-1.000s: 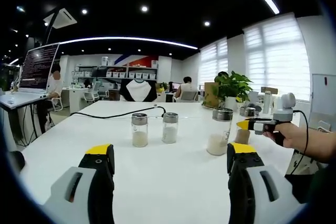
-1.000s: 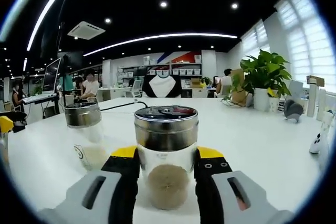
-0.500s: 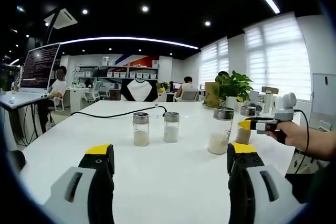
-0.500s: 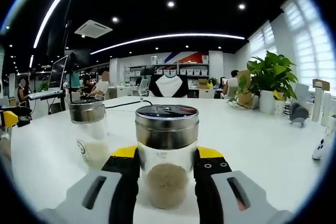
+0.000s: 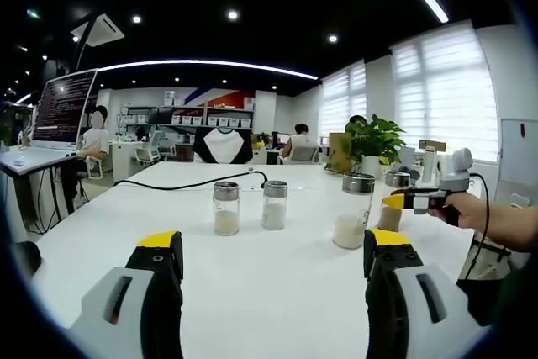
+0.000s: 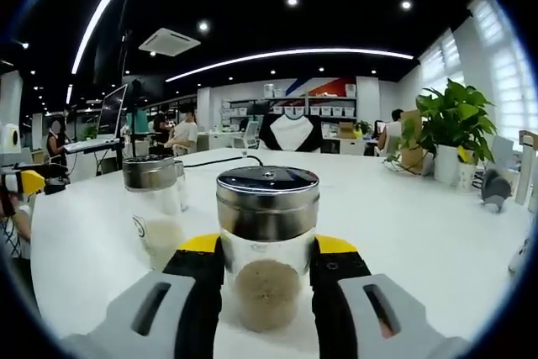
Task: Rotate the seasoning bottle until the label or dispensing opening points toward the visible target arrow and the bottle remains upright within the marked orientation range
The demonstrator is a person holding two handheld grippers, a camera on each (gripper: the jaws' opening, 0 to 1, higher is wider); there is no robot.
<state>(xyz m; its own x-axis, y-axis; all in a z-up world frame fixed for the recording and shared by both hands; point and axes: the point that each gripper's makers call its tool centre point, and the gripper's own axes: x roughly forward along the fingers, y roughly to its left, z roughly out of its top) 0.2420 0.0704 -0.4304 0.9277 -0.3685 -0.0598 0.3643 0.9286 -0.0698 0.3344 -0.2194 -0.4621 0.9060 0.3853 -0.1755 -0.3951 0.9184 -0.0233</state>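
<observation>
We judge the turn itself is in hand: our right gripper (image 6: 267, 268) pinches the seasoning bottle (image 6: 267, 245) upright on the white table (image 6: 403, 224), while our left gripper (image 5: 273, 262) hangs spread and empty, well apart from 2 small shakers (image 5: 248, 206). Next we would twist gently and keep it vertical, though we see no arrow, and the neighbouring jar (image 6: 156, 208) shows only an unreadable round mark.

The white table (image 5: 277, 266) is viewed low and from well back in the left gripper view; a jar (image 6: 267, 250) is seen very close (upright) in the right gripper view; the table is shared.
</observation>
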